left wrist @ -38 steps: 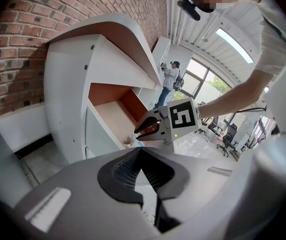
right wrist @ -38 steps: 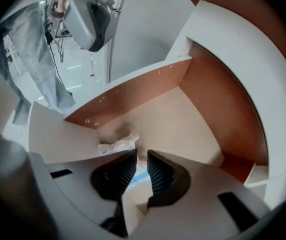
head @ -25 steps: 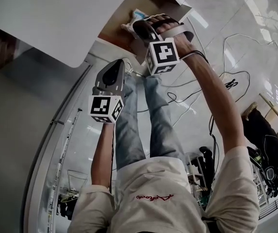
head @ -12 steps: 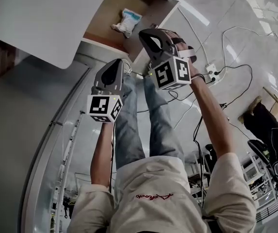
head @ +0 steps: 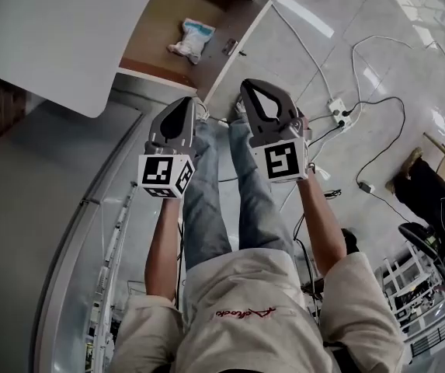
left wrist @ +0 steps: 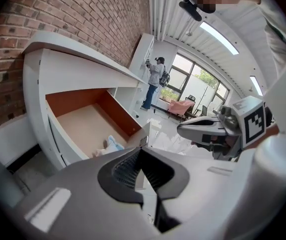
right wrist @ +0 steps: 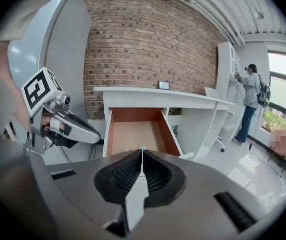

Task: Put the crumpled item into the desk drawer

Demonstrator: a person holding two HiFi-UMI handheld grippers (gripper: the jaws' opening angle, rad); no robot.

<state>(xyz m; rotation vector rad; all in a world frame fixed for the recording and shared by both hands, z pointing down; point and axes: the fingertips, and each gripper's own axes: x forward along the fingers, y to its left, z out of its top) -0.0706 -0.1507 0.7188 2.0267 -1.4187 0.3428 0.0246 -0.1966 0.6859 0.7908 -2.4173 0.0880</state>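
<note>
- right gripper (head: pixel 247 85) is clenched shut with nothing in it; in its own view the ribbed pads are flat against each other
- that hand is held out in front on a nearly straight forearm, gripper tipped downward, marker cube facing up at the head camera
- left gripper (head: pixel 192 102) is squeezed shut too, also empty
- the left arm is out the same way, so both grippers sit side by side, apart, aimed at the desk (head: pixel 51 29)
- both tips stop just short of the open drawer (head: pixel 156 45)
- the crumpled item (head: pixel 191 39), white with some blue, is lying on the drawer floor close to the front panel, clear of both grippers
</note>
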